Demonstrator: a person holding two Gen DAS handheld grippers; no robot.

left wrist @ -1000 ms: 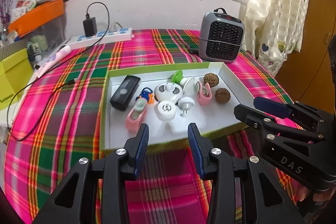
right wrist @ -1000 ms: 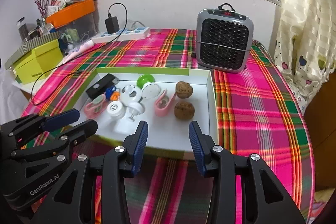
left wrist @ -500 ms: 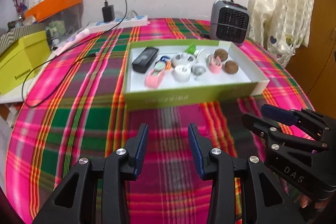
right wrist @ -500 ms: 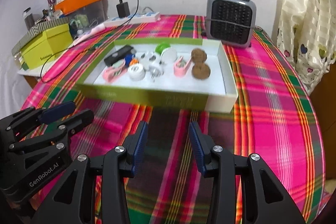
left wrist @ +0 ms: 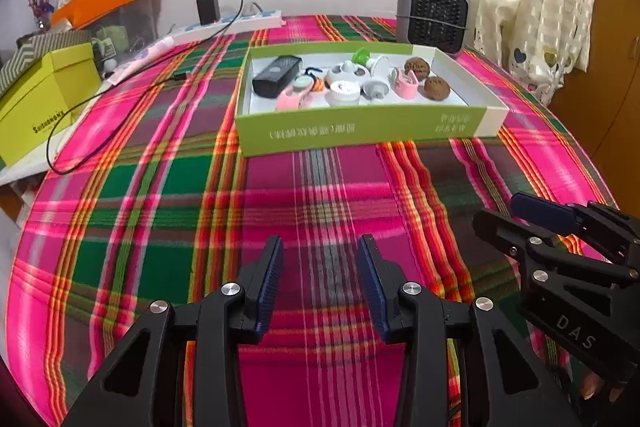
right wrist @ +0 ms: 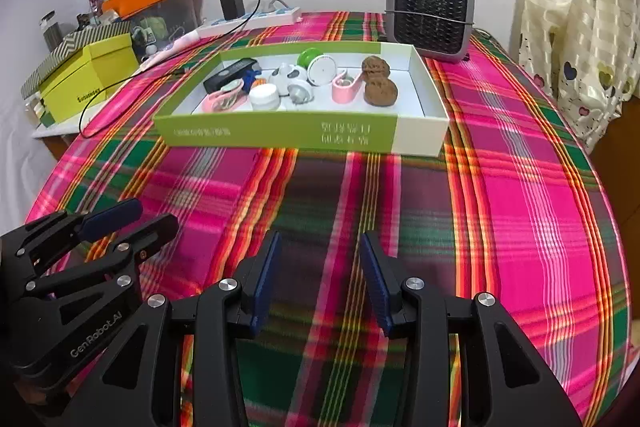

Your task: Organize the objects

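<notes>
Both jaws drawn back, tray [left wrist: 360, 135] far ahead, nothing gripped

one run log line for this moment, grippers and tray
left gripper: open, empty | right gripper: open, empty | tray: on cloth, holds small items, untouched | both grippers short of tray

A shallow box [left wrist: 360, 131] sits on the tablecloth [left wrist: 320, 195] toward the far side of the table. In it, from left to right, lie a remote [left wrist: 276, 75], a cluster of small round gadgets [left wrist: 344, 83] and two walnuts [left wrist: 436, 87], one behind the other. Behind the box to the right stands a heater [left wrist: 434, 15]; behind it to the left lies a power strip [left wrist: 232, 25]. Far left sits a lidded box [left wrist: 44, 99]. The left gripper [left wrist: 320, 287] and right gripper [right wrist: 320, 283] hang side by side over bare cloth, well before the shallow box.
</notes>
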